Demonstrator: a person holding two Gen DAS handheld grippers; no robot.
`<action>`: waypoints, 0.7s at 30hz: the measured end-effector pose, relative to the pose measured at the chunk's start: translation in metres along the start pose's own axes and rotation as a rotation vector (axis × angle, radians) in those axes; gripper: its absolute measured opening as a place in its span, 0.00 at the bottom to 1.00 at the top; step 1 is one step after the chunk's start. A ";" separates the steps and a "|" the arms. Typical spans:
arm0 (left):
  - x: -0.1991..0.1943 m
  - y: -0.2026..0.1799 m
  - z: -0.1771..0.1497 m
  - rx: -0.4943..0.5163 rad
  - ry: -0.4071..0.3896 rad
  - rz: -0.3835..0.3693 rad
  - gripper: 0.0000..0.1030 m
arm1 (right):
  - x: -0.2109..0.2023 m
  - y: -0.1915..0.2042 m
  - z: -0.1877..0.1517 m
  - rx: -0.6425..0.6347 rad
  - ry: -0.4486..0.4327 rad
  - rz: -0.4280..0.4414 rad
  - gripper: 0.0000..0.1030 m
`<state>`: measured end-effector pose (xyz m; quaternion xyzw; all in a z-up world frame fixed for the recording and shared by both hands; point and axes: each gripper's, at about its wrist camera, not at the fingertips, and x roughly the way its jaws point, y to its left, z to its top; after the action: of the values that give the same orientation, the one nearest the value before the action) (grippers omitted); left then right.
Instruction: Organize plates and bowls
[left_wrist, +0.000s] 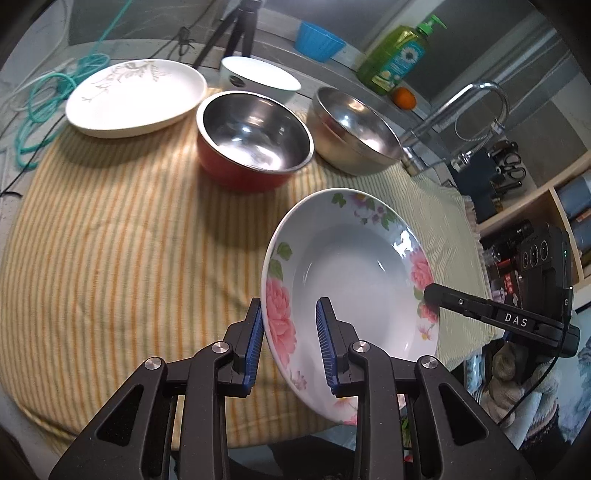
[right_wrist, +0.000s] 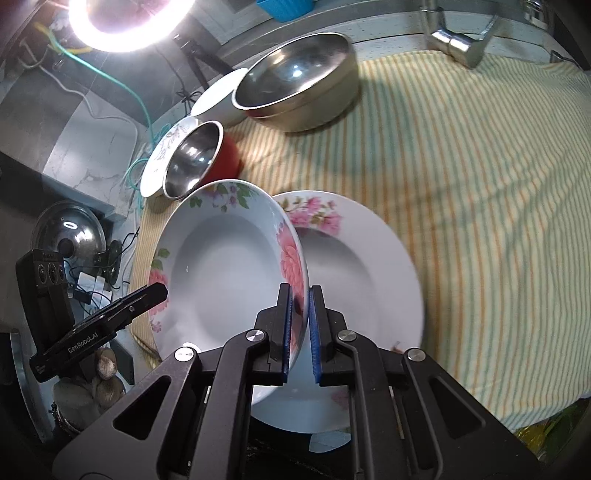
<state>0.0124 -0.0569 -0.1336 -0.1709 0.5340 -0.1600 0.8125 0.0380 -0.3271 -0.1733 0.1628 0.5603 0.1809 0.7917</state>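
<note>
The floral plate is being held tilted above the striped cloth, empty. The right gripper is pinching its rim tight; the left gripper is clamping the opposite rim, jaws only slightly apart. Beneath it a second floral plate is lying flat, empty. Farther back, the red bowl, steel bowl, white bowl and white plate are sitting empty.
</note>
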 end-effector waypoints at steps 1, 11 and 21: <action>0.002 -0.003 0.000 0.006 0.006 -0.002 0.25 | -0.001 -0.003 -0.001 0.004 -0.001 -0.004 0.09; 0.022 -0.025 -0.003 0.057 0.059 -0.013 0.25 | -0.007 -0.032 -0.007 0.053 0.003 -0.044 0.09; 0.033 -0.031 -0.009 0.071 0.091 -0.001 0.25 | -0.005 -0.044 -0.010 0.077 0.009 -0.060 0.09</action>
<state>0.0147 -0.0999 -0.1497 -0.1348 0.5644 -0.1867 0.7927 0.0313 -0.3678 -0.1929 0.1753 0.5751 0.1360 0.7874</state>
